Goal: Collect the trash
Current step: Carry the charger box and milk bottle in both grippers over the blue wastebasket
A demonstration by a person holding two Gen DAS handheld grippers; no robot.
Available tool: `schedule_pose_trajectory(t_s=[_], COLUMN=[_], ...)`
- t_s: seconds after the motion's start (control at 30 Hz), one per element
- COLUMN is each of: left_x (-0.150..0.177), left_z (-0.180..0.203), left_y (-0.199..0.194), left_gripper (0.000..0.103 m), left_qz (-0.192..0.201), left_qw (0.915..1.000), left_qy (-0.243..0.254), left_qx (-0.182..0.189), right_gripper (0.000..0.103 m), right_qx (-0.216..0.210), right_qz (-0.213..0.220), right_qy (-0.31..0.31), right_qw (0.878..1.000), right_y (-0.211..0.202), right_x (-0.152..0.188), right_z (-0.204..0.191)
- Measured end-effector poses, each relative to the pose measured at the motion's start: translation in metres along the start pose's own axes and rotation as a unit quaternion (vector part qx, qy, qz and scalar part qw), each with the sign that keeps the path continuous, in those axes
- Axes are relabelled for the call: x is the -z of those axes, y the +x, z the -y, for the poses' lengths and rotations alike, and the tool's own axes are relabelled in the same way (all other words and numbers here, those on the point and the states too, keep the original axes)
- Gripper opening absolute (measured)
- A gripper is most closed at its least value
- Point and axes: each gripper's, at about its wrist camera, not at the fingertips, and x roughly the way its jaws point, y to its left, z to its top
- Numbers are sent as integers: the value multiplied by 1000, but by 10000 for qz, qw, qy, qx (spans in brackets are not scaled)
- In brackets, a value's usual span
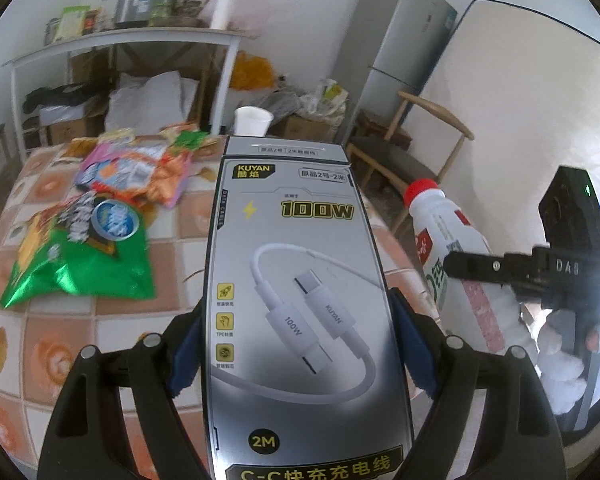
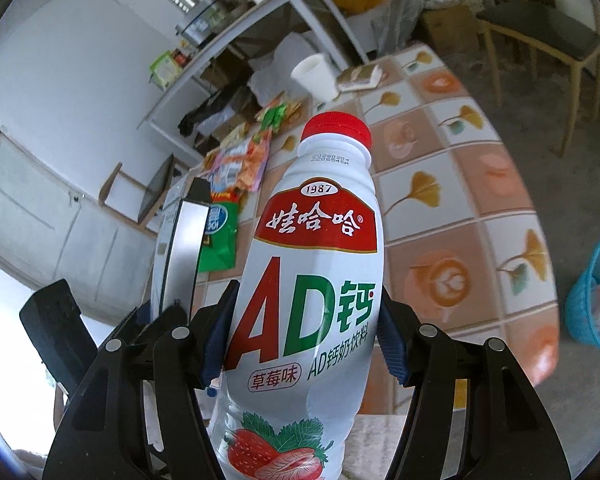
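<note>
Left wrist view: the cable box (image 1: pixel 296 300), a flat grey carton printed with a charging lead, stood lengthwise between the fingers of the left gripper (image 1: pixel 296 344), lifted clear of the counter (image 1: pixel 180 216).
Right wrist view: the drink bottle (image 2: pixel 312 280), white with a red cap and a strawberry label, stood cap-forward in the right gripper (image 2: pixel 304 332), just right of the box and also off the counter.
Risk, box: the carton was held only by its narrow edges with most of its length sticking out ahead, so in my judgement a quick swing could lever it loose or crush the card.
Risk, bottle: the round, smooth body could rotate or slide down through the pads if tilted cap-down.
Risk, both: the two loads rode close side by side and could knock together on the way to the bin.
Left fingers: spread wide, blue pads (image 1: pixel 188 344) clamped on the box's two long edges.
Right fingers: about half spread, pads (image 2: pixel 220 332) pressed on either side of the bottle's middle.
Left on the counter: the green snack bag (image 1: pixel 80 256) at near left, the pile of wrappers (image 1: pixel 136 168) farther back, the paper cup (image 1: pixel 252 120) at the far edge.
Likely target: the blue basket (image 2: pixel 596 292) on the floor to the right, already holding scraps.
</note>
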Motion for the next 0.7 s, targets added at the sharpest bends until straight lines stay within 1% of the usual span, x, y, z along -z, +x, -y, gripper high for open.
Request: schedule_pose_trajectory(t_s=[0.23, 0.47, 0.57, 0.7], left_x=[-16, -28, -33, -39], left_z=[31, 72, 93, 123], left_y=[18, 39, 51, 71], left_gripper=[80, 80, 80, 80], left_qz=[-119, -303, -453, -695], left_qw=[9994, 9967, 9937, 9882], left_qy=[146, 436, 575, 780], left_qx=[299, 620, 844, 1122], right_gripper=[59, 59, 59, 59], right_qx=[59, 88, 165, 376], right_qz=[277, 594, 759, 1073], right_qy=[276, 699, 963, 1467], right_qw=[9992, 9957, 9923, 9826], right_y=[-31, -59, -73, -98], right_x=[6, 18, 26, 45], right_z=[31, 70, 92, 129])
